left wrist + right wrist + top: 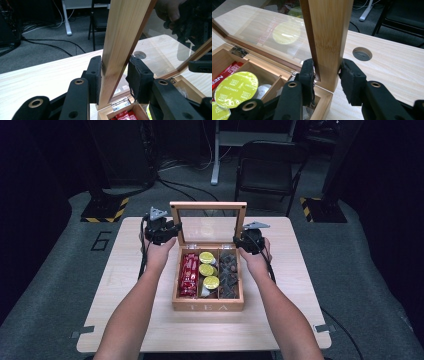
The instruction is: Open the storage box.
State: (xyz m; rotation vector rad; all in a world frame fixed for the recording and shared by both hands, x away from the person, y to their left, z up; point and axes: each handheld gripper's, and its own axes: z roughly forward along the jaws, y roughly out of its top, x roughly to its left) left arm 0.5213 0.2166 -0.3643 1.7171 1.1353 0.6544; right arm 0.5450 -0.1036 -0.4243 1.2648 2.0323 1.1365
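Two grippers, left gripper (170,231) and right gripper (242,241), clench one lid (208,206); the high view shows three pods (206,257).

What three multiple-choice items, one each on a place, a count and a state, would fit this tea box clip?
1. Where in the tea box do the red packets lie?
A. left compartment
B. middle compartment
C. right compartment

2. How many yellow-green capsules show in the middle compartment from the high view?
A. one
B. three
C. six

3. How does the lid stand?
A. shut flat
B. lying loose on the table
C. raised, gripped at both side rails

Answers:
1. A: in the high view the red packets fill the leftmost compartment.
2. B: three round yellow-green tops sit in a row there.
3. C: the glass-paned lid stands up at the back of the box; the left gripper clamps one side rail and the right gripper the other.
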